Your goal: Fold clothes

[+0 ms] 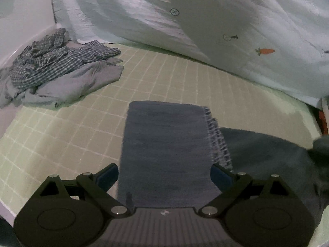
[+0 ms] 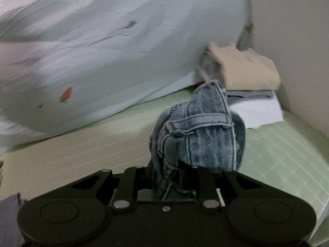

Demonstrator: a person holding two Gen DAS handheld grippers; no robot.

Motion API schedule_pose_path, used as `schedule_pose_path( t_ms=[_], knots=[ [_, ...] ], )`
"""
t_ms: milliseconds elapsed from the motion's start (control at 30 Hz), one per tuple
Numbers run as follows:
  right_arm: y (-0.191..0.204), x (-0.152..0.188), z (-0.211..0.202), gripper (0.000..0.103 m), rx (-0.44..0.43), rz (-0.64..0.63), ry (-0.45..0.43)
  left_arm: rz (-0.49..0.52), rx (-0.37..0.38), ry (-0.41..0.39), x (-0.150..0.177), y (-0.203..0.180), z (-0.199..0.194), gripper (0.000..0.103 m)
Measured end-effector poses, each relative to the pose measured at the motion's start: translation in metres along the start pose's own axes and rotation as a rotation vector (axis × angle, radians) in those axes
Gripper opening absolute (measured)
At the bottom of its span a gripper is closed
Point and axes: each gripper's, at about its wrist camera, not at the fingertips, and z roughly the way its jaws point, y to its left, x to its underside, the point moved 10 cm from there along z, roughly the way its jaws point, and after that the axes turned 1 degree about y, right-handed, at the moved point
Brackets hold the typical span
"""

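In the left wrist view, a dark blue-grey folded garment with a frayed right edge lies on the green gridded mat, running between the fingers of my left gripper, which is open around it without clamping. More dark cloth spreads to its right. In the right wrist view, my right gripper is shut on a bunch of light blue jeans, held up above the mat.
A crumpled heap of checked and grey clothes lies at the mat's far left. A pale green quilt with carrot prints bounds the far side. A stack of folded beige, blue and white clothes sits at the far right by the wall.
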Motion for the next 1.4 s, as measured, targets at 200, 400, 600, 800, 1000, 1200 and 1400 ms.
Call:
schedule_pose_path(
  t_ms=[200, 400, 600, 800, 1000, 1200, 1400],
  knots=[
    [0.088, 0.036, -0.007, 0.019, -0.080, -0.076, 0.030, 0.067, 0.000, -0.003, -0.008, 0.035, 0.002, 0.096],
    [0.162, 0.114, 0.006, 0.020, -0.113, -0.193, 0.144, 0.129, 0.001, -0.005, -0.015, 0.069, 0.004, 0.096],
    [0.175, 0.146, 0.011, 0.022, -0.061, -0.303, 0.166, 0.061, 0.038, 0.006, -0.017, 0.091, 0.010, 0.096],
    [0.178, 0.143, -0.011, 0.048, -0.130, -0.239, 0.203, 0.051, 0.104, 0.026, -0.017, 0.075, 0.020, 0.096],
    [0.182, 0.106, -0.043, 0.066, -0.190, -0.198, 0.085, 0.070, 0.130, 0.033, -0.015, 0.060, 0.024, 0.096],
    [0.171, 0.074, -0.020, 0.078, -0.190, -0.042, 0.078, 0.060, 0.131, 0.032, -0.018, 0.060, 0.025, 0.096],
    [0.178, 0.093, 0.023, 0.025, -0.164, -0.027, 0.169, 0.076, 0.119, 0.024, -0.018, 0.065, 0.023, 0.096]
  ],
)
